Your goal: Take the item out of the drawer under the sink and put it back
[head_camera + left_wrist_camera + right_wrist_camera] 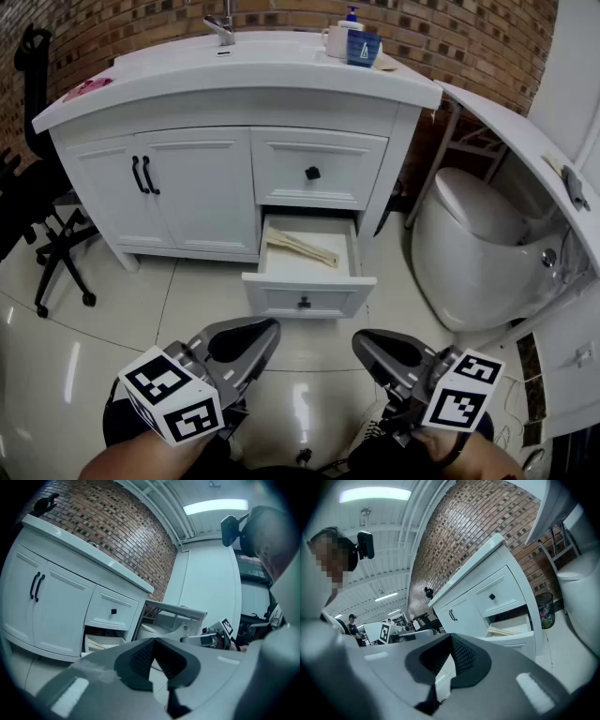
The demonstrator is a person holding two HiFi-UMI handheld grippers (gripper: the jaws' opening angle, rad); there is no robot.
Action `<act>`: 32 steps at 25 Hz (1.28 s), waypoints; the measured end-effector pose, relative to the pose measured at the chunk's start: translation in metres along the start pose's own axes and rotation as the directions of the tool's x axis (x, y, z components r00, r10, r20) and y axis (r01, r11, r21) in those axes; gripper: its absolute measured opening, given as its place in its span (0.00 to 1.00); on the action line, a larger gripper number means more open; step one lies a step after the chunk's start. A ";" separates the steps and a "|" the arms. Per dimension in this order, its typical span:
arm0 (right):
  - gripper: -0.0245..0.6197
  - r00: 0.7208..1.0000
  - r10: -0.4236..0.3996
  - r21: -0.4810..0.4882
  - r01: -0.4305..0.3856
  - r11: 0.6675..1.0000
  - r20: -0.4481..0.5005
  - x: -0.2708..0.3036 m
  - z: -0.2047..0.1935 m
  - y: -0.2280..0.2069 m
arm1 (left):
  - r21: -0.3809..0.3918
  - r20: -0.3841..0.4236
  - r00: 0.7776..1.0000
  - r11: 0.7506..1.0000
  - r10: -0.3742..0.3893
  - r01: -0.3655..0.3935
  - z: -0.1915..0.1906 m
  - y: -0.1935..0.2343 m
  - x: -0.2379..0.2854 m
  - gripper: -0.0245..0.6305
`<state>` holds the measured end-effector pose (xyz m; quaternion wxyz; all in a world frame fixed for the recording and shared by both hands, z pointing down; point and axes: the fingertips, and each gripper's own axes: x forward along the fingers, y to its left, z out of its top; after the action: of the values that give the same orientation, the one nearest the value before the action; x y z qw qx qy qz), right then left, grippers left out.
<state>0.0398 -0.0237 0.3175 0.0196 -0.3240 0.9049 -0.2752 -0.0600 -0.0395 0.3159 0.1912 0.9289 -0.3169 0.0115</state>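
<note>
Wooden item lies slantwise on the bottom of the open lower drawer, nothing touching it. That drawer juts from the white vanity, right under a closed drawer with a black knob. Both grippers hang low over the glossy floor, well apart from the drawer. Left gripper: jaws pressed together, nothing between them. Right gripper: jaws together too, empty, aimed at the vanity. On the vanity top, near its right corner, a blue cup beside a white mug. Toilet to the right, black chair off left.
</note>
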 end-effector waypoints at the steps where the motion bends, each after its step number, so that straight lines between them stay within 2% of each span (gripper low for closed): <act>1: 0.05 1.000 0.004 -0.005 -0.004 1.000 0.003 0.003 0.002 0.000 | 0.000 0.003 1.000 1.000 -0.004 0.004 0.002 0.001 0.002 0.05; 6: 0.05 1.000 0.021 0.000 -0.021 1.000 0.016 0.015 0.013 -0.005 | 0.005 0.025 0.999 1.000 -0.020 0.020 0.012 0.002 0.013 0.05; 10: 0.05 1.000 0.010 0.010 -0.010 1.000 0.023 0.026 0.022 -0.022 | 0.056 0.034 0.999 0.998 -0.008 0.007 0.022 0.012 0.024 0.05; 16: 0.05 0.998 -0.041 0.004 0.041 0.999 0.051 0.039 0.041 -0.061 | 0.055 0.044 0.998 0.998 0.036 -0.039 0.033 0.048 0.035 0.05; 20: 0.05 0.996 -0.050 0.035 0.047 0.998 0.069 0.046 0.049 -0.077 | 0.089 0.040 0.996 0.993 0.074 -0.077 0.037 0.071 0.039 0.05; 22: 0.05 0.996 -0.053 0.034 0.051 0.998 0.072 0.050 0.051 -0.082 | 0.138 0.026 0.995 0.986 0.095 -0.098 0.037 0.080 0.041 0.05; 25: 0.05 0.996 -0.059 0.034 0.057 0.998 0.066 0.055 0.049 -0.087 | 0.248 0.001 0.993 0.962 0.121 -0.117 0.040 0.091 0.049 0.05; 27: 0.05 0.996 -0.063 0.037 0.061 0.997 0.065 0.056 0.048 -0.089 | 0.337 -0.022 0.991 0.934 0.134 -0.119 0.045 0.097 0.057 0.05; 30: 0.05 0.995 -0.071 0.039 0.068 0.997 0.077 0.055 0.051 -0.088 | 0.483 -0.066 0.984 0.869 0.163 -0.112 0.057 0.107 0.074 0.05; 32: 0.05 0.993 -0.083 0.045 0.079 0.996 0.078 0.052 0.050 -0.089 | 0.577 -0.103 0.976 0.811 0.190 -0.097 0.063 0.116 0.088 0.05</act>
<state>0.0607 -0.1356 0.3282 0.0516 -0.3708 0.8835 -0.2816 -0.0646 -0.1979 0.3098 -0.0715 0.9131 -0.3524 0.1921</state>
